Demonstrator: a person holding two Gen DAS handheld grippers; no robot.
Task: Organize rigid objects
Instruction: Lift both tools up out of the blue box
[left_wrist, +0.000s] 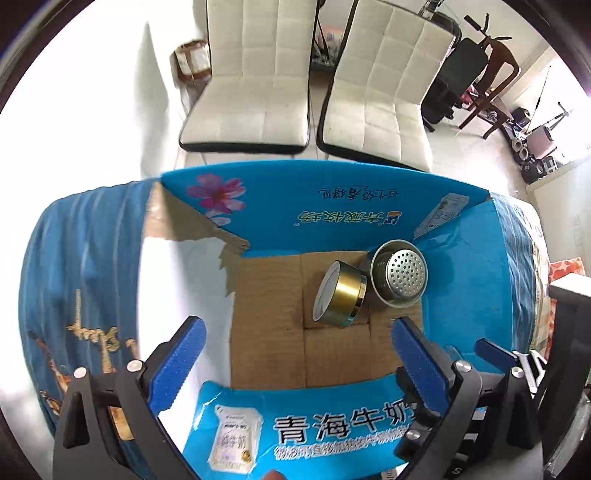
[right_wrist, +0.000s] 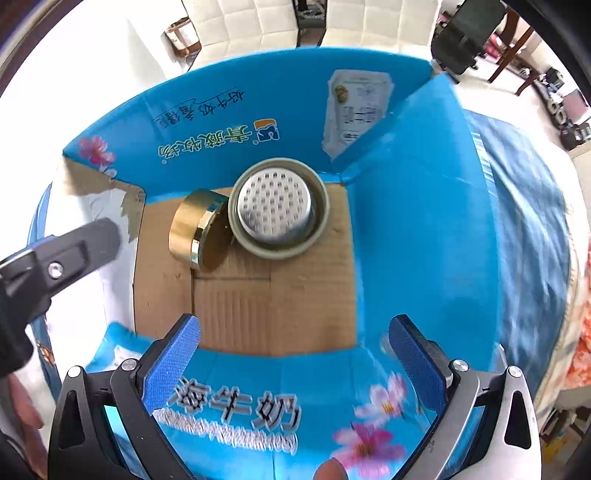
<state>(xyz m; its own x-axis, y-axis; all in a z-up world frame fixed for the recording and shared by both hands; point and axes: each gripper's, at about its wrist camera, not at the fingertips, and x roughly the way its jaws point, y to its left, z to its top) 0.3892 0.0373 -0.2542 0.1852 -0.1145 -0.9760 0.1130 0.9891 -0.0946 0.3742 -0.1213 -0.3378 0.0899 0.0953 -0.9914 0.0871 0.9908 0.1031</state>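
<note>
An open cardboard box with blue printed flaps (left_wrist: 332, 206) (right_wrist: 399, 229) sits below both grippers. On its brown floor lie a gold round tin (left_wrist: 341, 301) (right_wrist: 197, 230) tipped on its edge and a perforated steel strainer cup (left_wrist: 400, 275) (right_wrist: 275, 210) leaning against it. My left gripper (left_wrist: 297, 341) hangs open above the box's near part with nothing between its blue pads. My right gripper (right_wrist: 295, 338) is also open and empty over the box floor. A black finger of the left gripper shows at the left edge of the right wrist view.
The box rests on a blue patterned cloth (left_wrist: 81, 266) (right_wrist: 524, 229). Two white padded chairs (left_wrist: 251, 74) stand beyond it, with a dark wooden chair (left_wrist: 491, 74) and floor clutter at the far right. A torn flap (left_wrist: 199, 225) leans at the box's left.
</note>
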